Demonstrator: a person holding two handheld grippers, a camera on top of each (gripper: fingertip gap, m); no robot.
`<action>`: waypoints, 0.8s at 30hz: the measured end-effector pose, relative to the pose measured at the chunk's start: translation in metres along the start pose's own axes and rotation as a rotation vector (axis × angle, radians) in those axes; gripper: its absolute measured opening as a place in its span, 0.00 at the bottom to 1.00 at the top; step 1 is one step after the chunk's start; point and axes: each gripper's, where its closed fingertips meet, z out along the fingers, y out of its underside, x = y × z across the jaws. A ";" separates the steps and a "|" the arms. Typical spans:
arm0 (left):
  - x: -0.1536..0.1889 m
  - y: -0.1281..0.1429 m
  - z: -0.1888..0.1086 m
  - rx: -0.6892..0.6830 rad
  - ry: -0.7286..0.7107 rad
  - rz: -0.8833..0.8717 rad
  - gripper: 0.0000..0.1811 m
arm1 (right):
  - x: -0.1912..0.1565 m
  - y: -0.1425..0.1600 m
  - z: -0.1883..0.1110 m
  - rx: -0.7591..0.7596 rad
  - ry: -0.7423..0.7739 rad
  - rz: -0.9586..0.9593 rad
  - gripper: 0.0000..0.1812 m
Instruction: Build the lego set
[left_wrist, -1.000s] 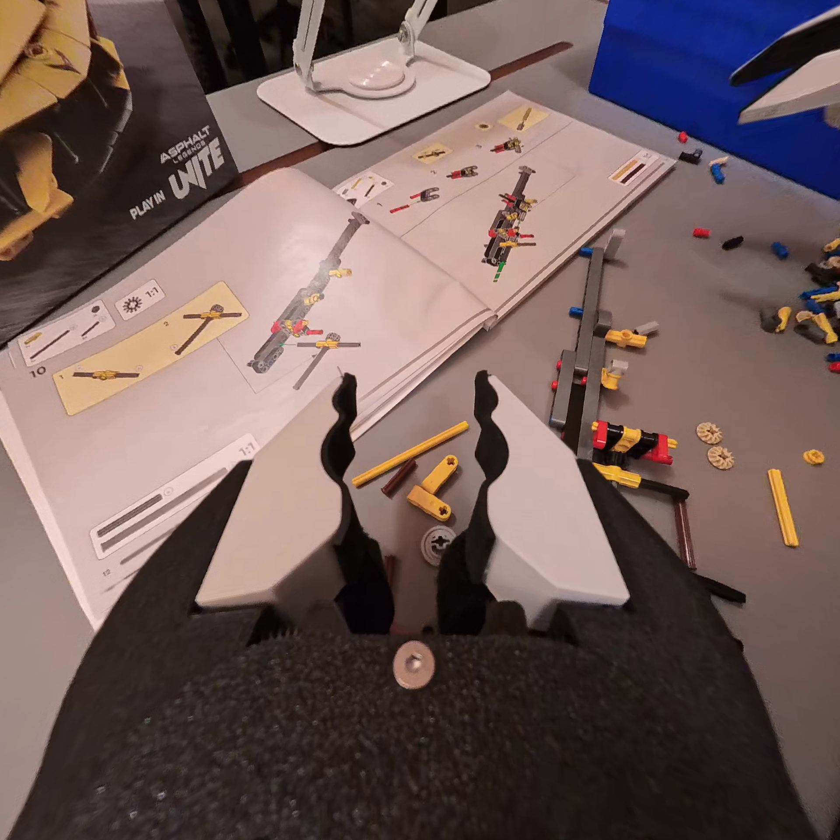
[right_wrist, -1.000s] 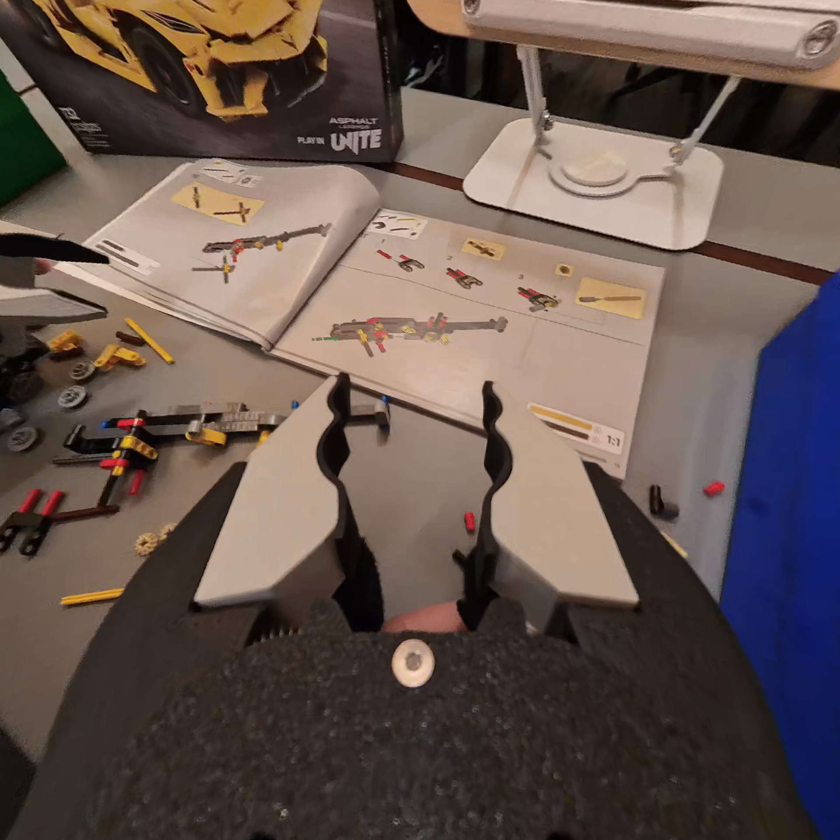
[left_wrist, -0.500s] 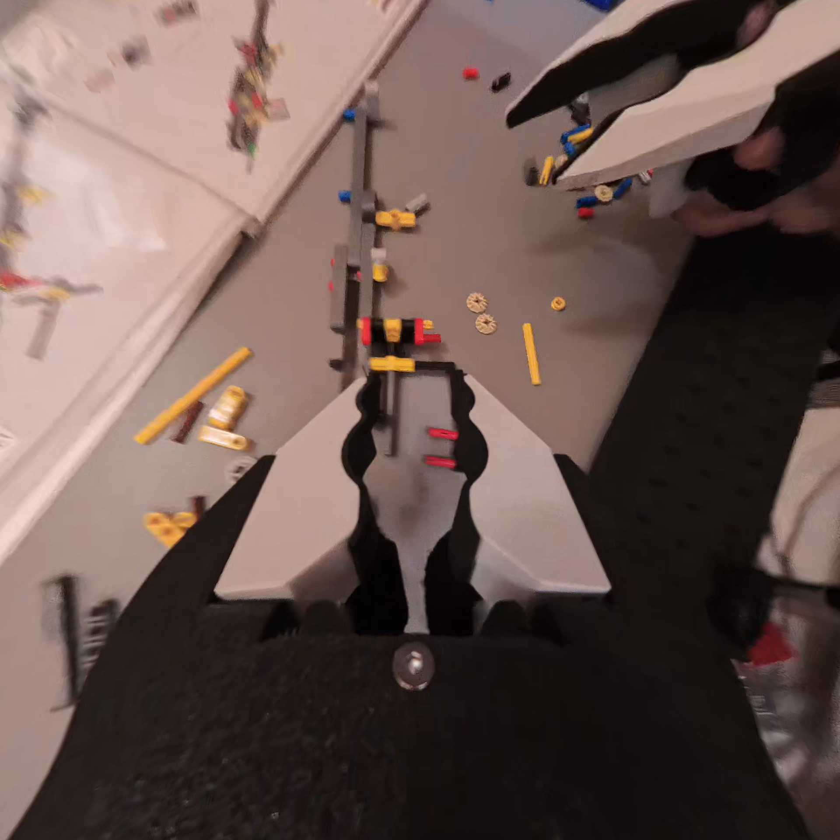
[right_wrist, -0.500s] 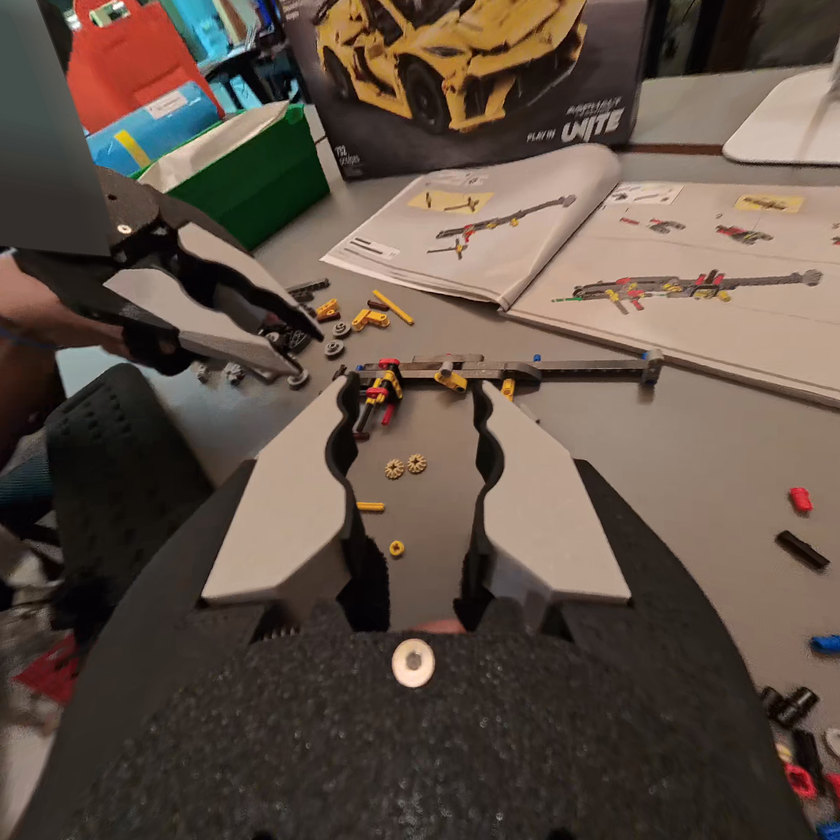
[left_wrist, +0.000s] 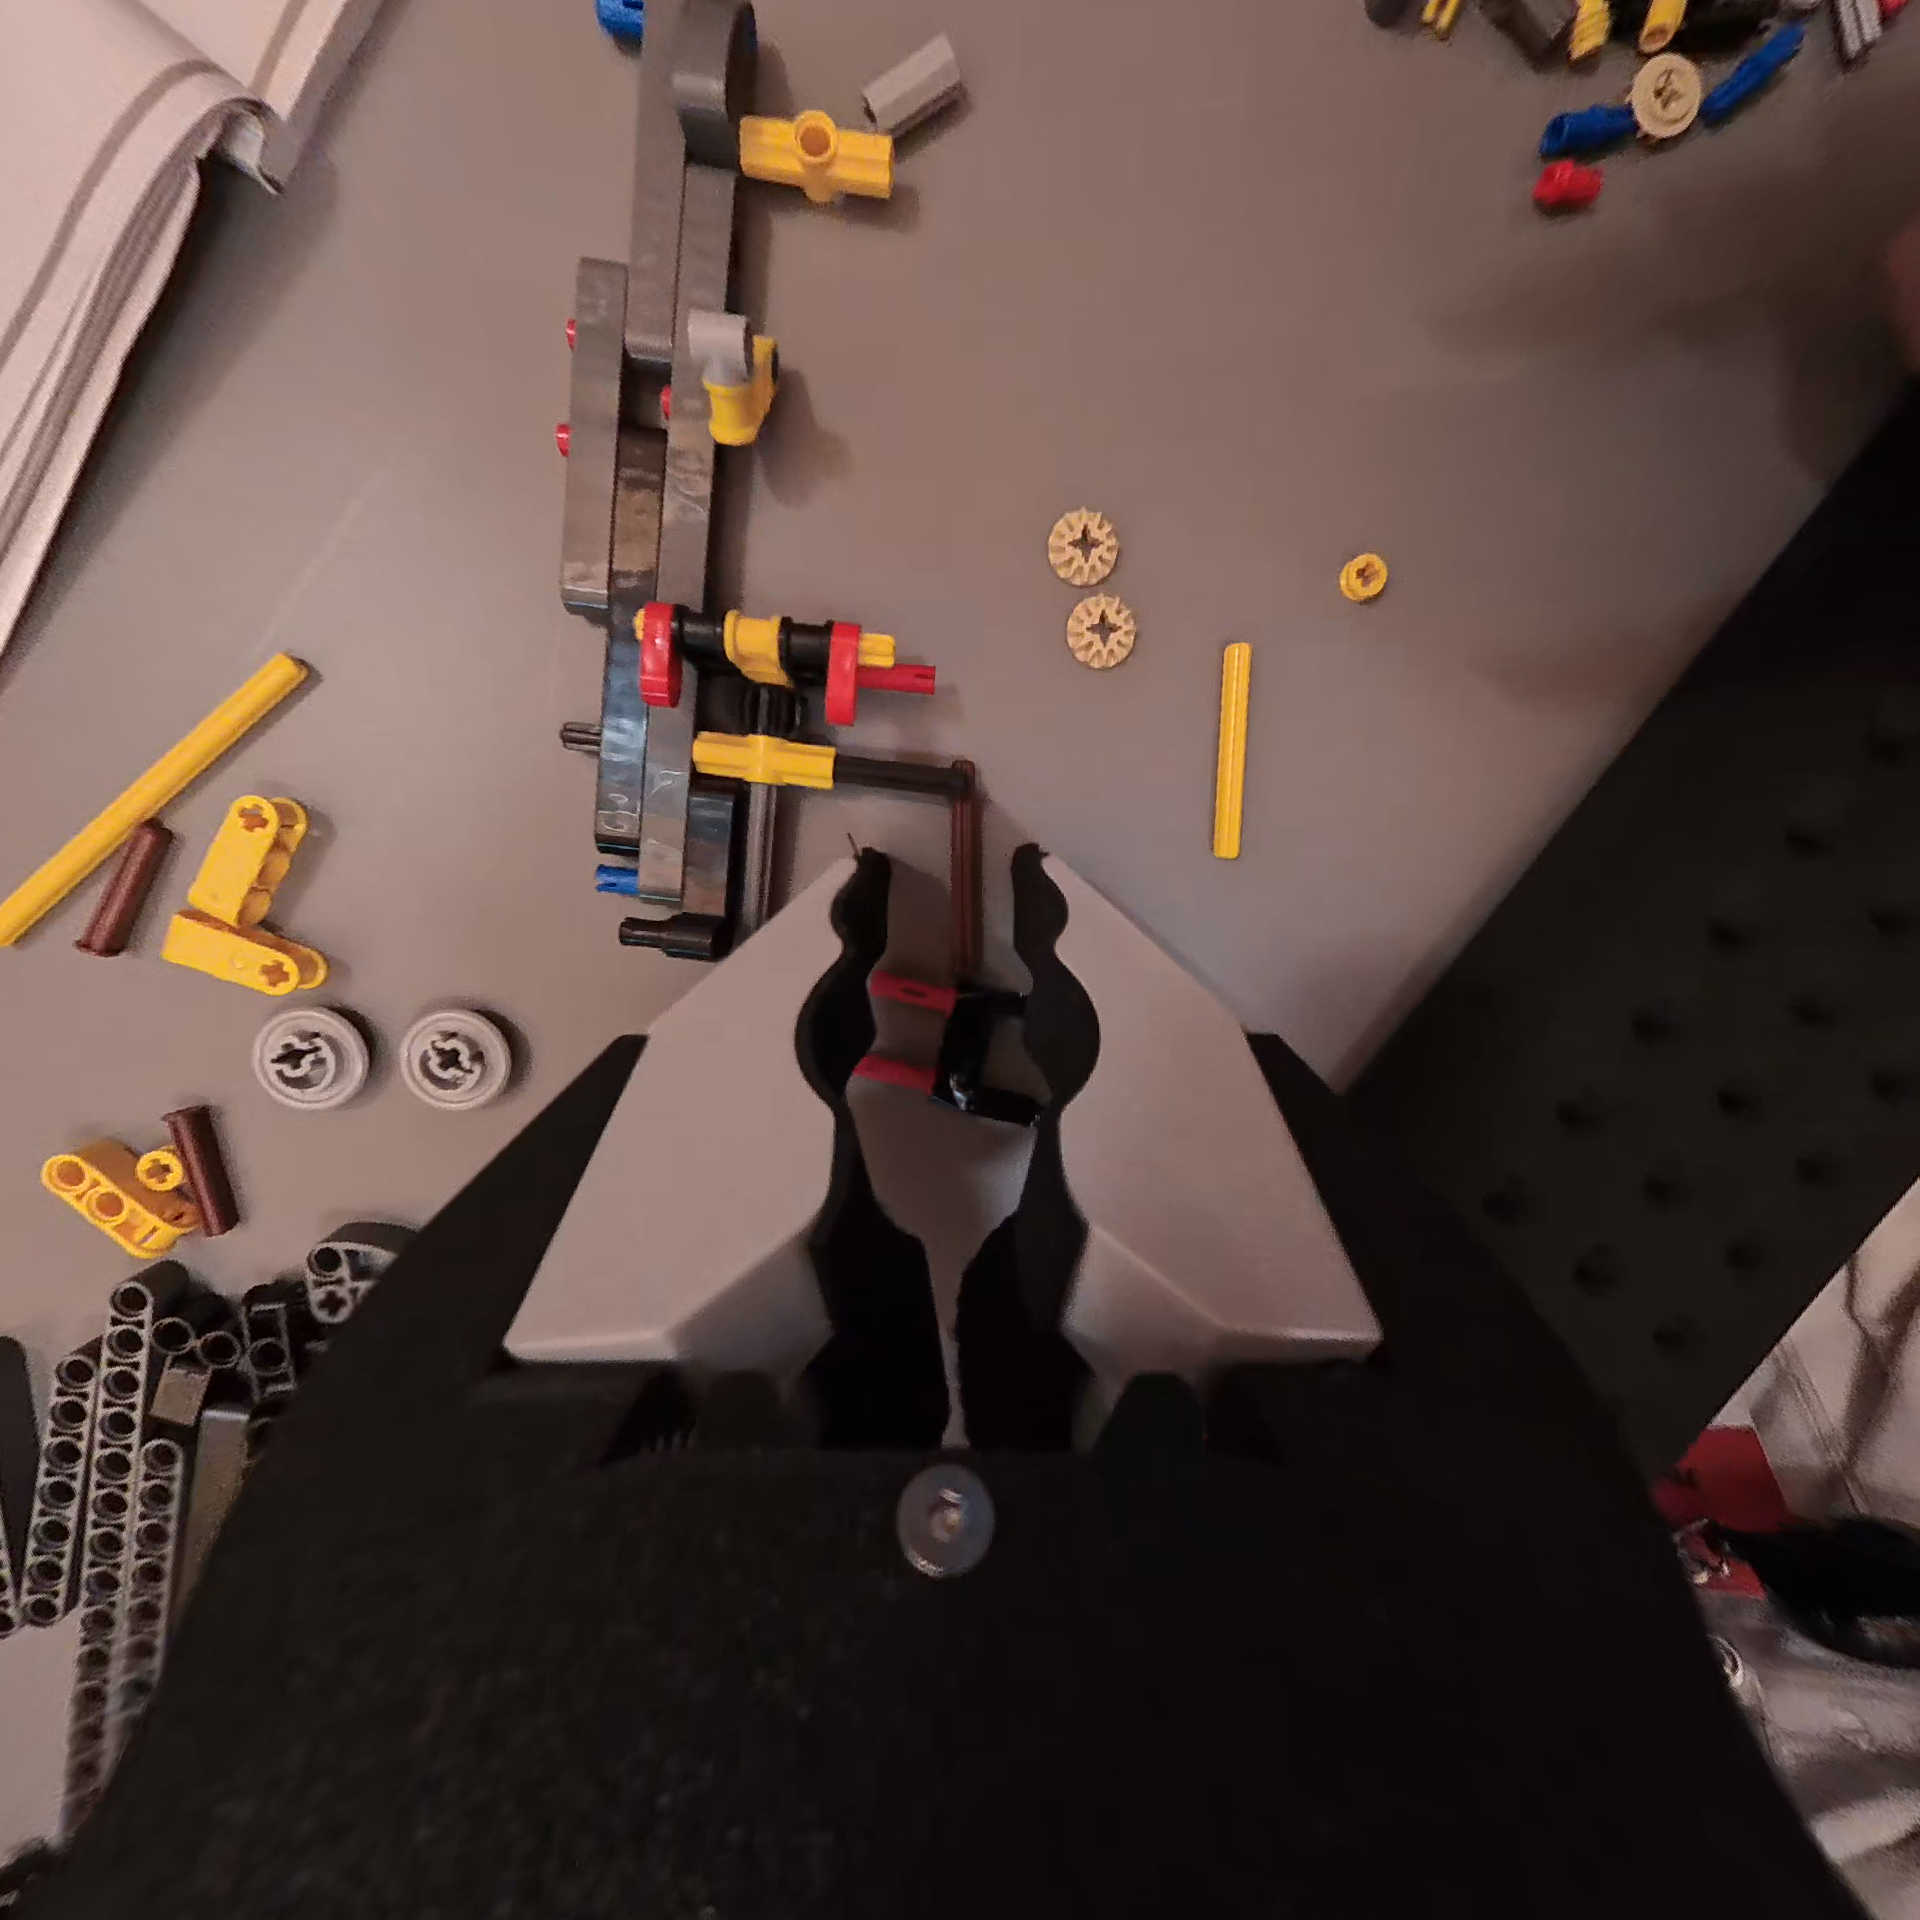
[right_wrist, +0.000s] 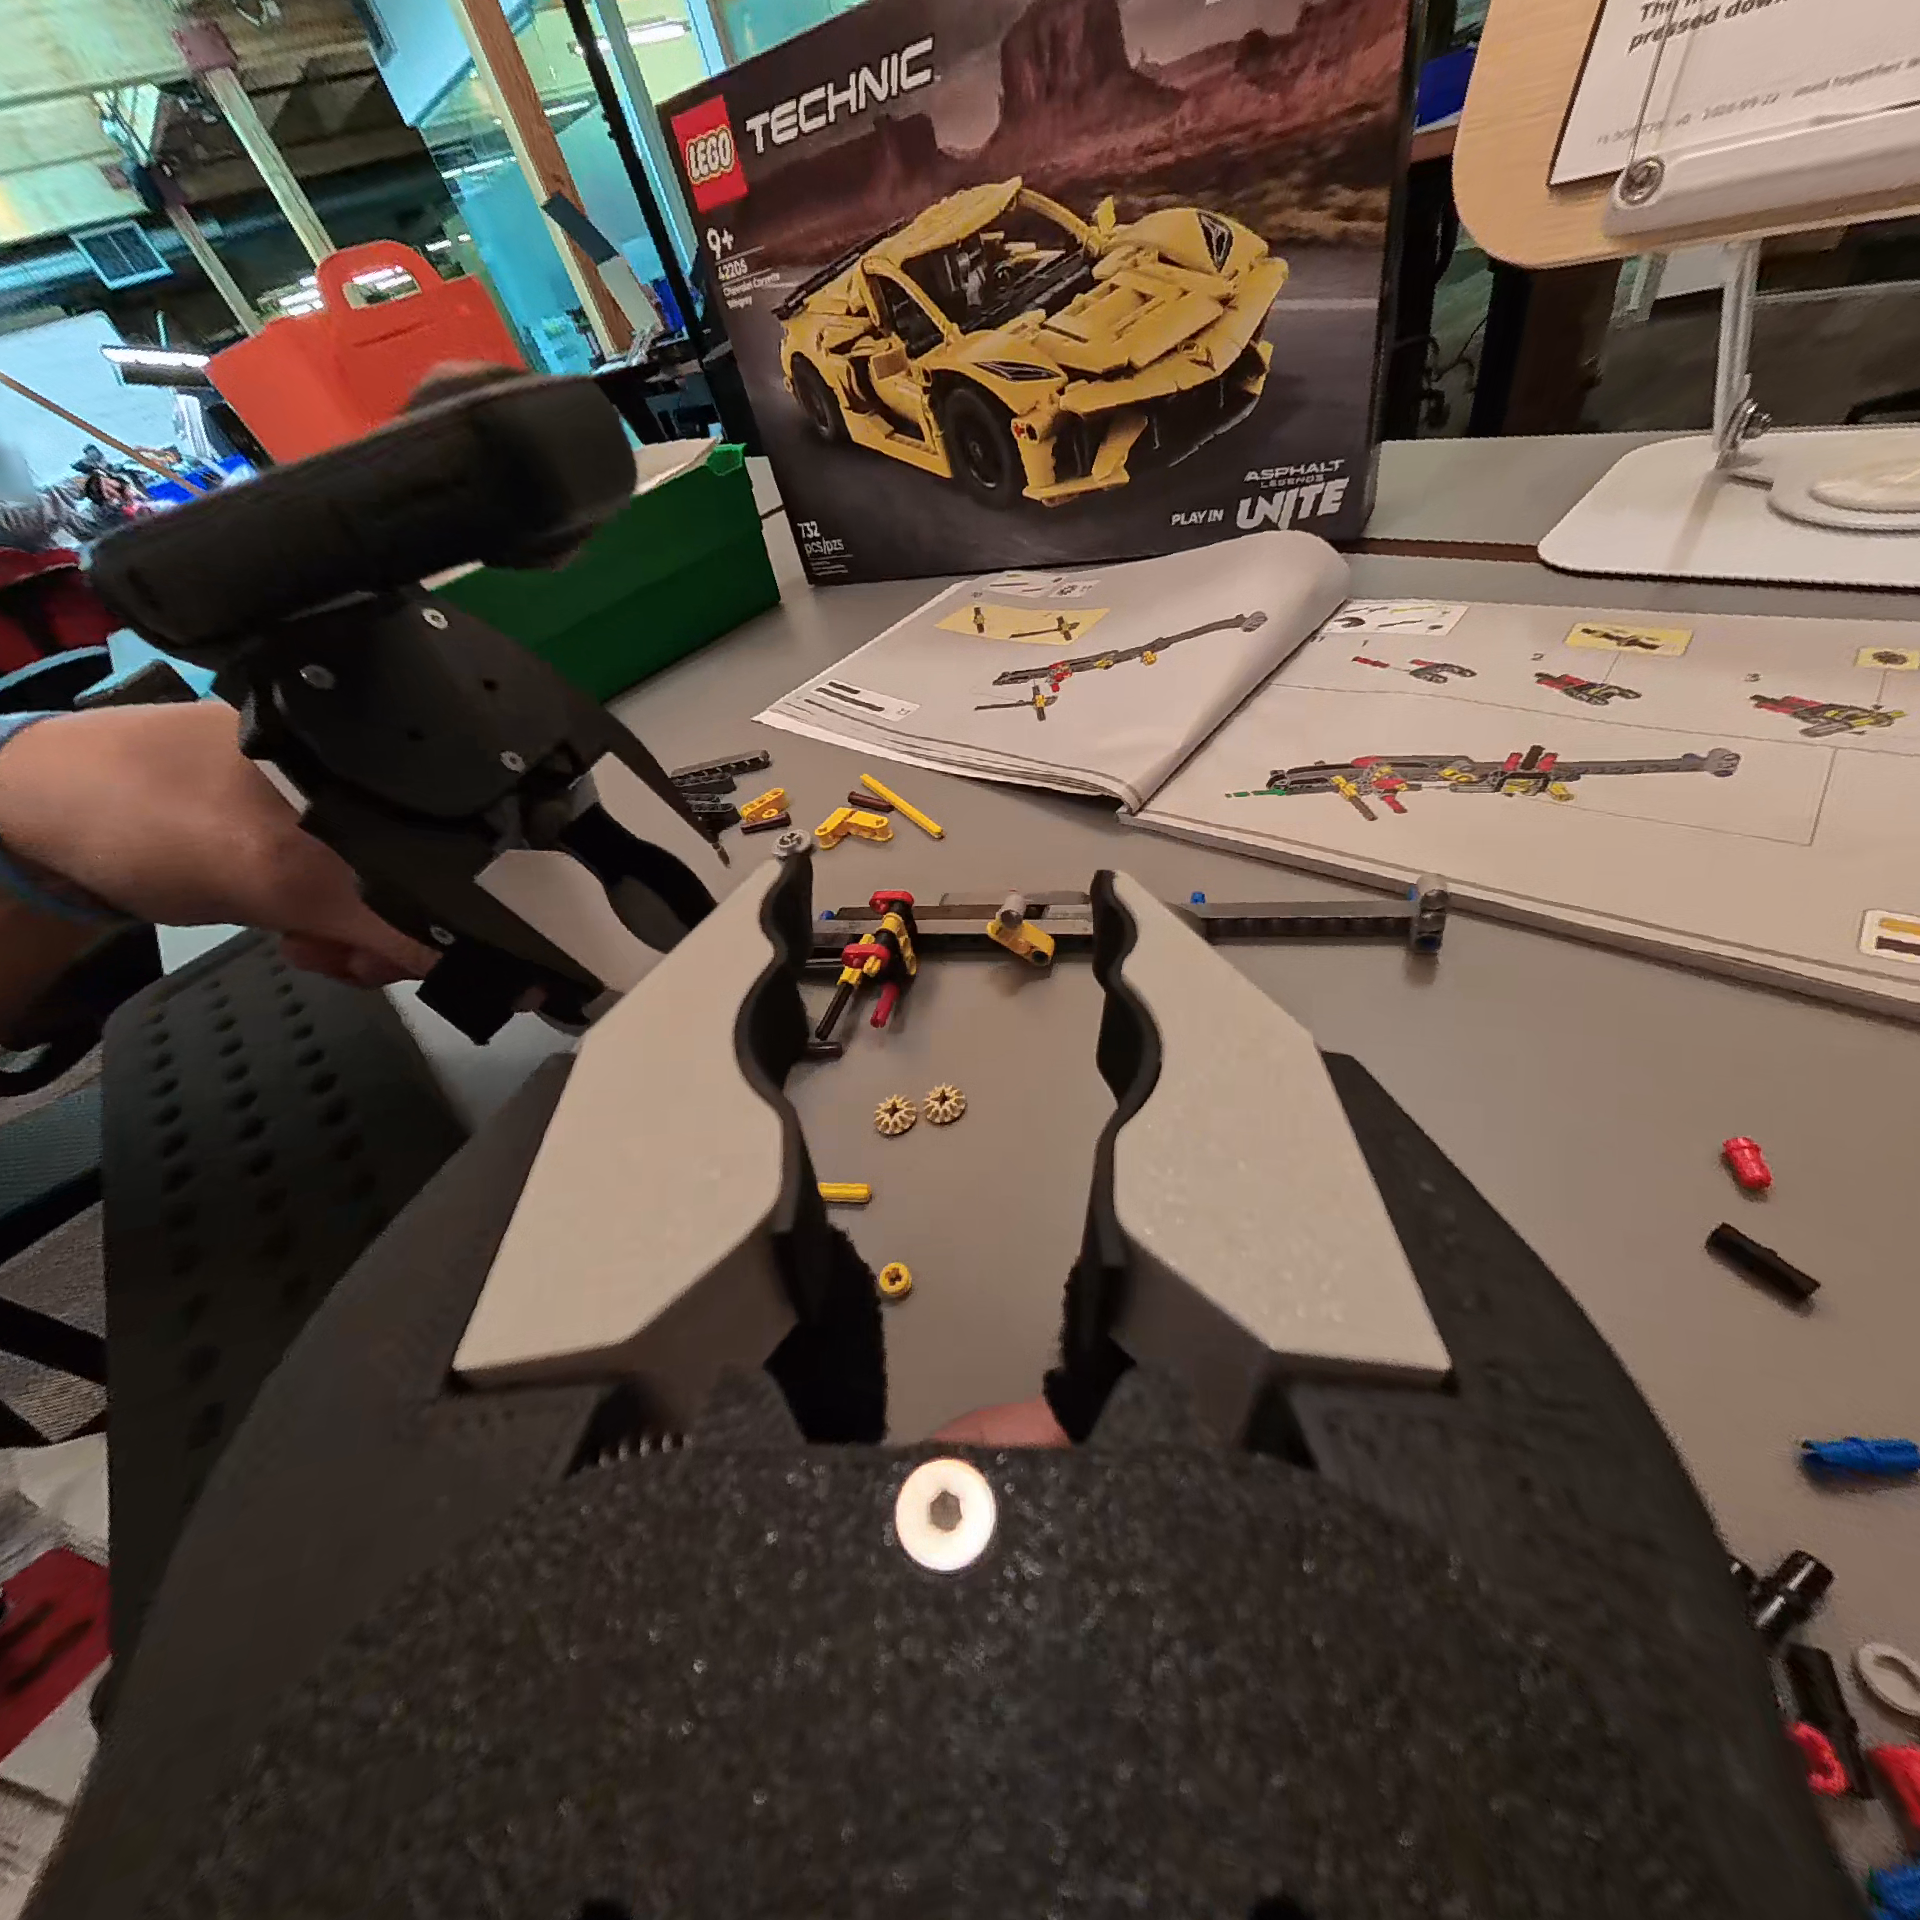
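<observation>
**Early in the build: one beam sub-assembly together, most parts still loose**

You are sitting near the start of this set. The long dark grey beam assembly with yellow and red connectors (left_wrist: 665, 582) is lying flat on the grey tabletop (left_wrist: 1299, 312), just beside the open paper instruction booklet (right_wrist: 1455, 748), and it is the only joined piece showing. Everything else is waiting: two tan bevel gears (left_wrist: 1091, 587), a short yellow axle (left_wrist: 1231, 748), a small yellow bush (left_wrist: 1363, 577), two grey pulley wheels (left_wrist: 384, 1055), yellow lift-arm pieces (left_wrist: 244, 899) and a heap of black perforated beams (left_wrist: 104, 1455) at the near left.

Your left tongs (left_wrist: 945, 862) are hovering low with a narrow gap, framing a small black connector with two red pins (left_wrist: 966, 1049) and a thin brown axle (left_wrist: 964, 883); I cannot tell whether they are touching either, and nothing looks gripped. Your right tongs (right_wrist: 951, 894) are spread wide and empty, facing the assembly from the tabletop's near edge.

Judging by the yellow car on the printed cardboard box (right_wrist: 1039, 312), nearly the whole model is still to come.
</observation>
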 end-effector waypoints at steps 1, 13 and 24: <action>0.000 -0.001 0.001 0.005 0.003 -0.004 0.12 | 0.000 0.000 0.000 0.002 -0.003 0.004 0.29; 0.016 -0.009 -0.016 0.166 0.161 -0.043 0.02 | -0.007 0.012 0.010 -0.055 0.024 -0.148 0.32; 0.002 -0.109 -0.116 1.009 0.954 -0.887 0.01 | -0.056 -0.042 0.035 0.136 0.069 -0.264 0.27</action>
